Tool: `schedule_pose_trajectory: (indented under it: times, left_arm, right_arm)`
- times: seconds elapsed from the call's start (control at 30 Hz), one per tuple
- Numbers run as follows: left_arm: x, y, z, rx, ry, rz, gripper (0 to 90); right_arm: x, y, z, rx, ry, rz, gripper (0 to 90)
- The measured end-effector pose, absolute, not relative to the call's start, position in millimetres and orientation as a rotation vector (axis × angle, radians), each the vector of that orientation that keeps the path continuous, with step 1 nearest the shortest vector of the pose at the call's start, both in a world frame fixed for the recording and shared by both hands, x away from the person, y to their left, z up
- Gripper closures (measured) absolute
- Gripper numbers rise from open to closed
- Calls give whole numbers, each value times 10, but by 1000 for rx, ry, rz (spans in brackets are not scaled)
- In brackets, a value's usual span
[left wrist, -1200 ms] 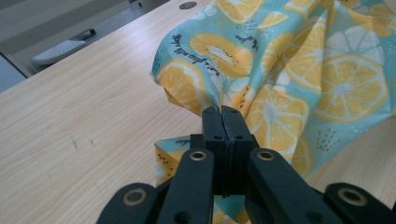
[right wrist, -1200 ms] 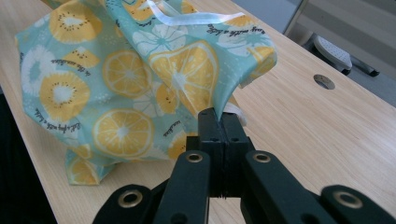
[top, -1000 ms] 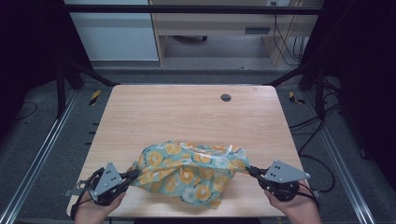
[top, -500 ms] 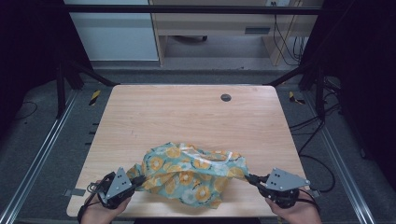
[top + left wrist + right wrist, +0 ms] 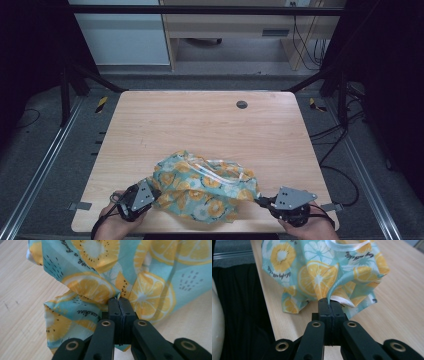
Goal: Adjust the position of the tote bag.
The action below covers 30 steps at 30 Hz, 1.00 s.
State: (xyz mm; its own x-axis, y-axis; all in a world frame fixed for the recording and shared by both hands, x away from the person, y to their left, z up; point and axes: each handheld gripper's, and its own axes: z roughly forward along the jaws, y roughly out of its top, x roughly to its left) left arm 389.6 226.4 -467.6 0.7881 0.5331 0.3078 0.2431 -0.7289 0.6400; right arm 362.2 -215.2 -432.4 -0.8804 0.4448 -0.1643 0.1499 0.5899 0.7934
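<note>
Cloth (image 5: 205,186) on counter (image 5: 200,125), near edge, bunched between grippers. Left gripper (image 5: 117,305) clamped on one corner, right gripper (image 5: 329,305) clamped on other. Grasp done; spreading or folding likely left.

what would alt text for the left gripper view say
The left gripper, its two black jaws shut, pinches a bunched fold of teal cloth printed with orange slices. The cloth hangs crumpled over a light wooden table.
</note>
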Motion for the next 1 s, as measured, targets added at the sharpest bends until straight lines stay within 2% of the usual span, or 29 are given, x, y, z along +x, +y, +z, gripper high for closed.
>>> schedule_pose_trajectory:
  times: [0.37,0.83,0.93,1.0]
  left_arm:
    - [4142,2280,-4723,2377,641,661,900]
    - [4194,2233,-4799,2389,638,624,897]
    - [4184,2251,-4801,2383,646,596,880]
    - [4180,2286,-4782,2376,671,600,830]
  right_arm:
    - [3726,-2045,-4476,437,2559,1146,900]
    - [3864,-1952,-4654,457,2597,1105,900]
    - [3876,-1951,-4675,472,2594,1109,900]
    - [3876,-1946,-4676,482,2592,1108,897]
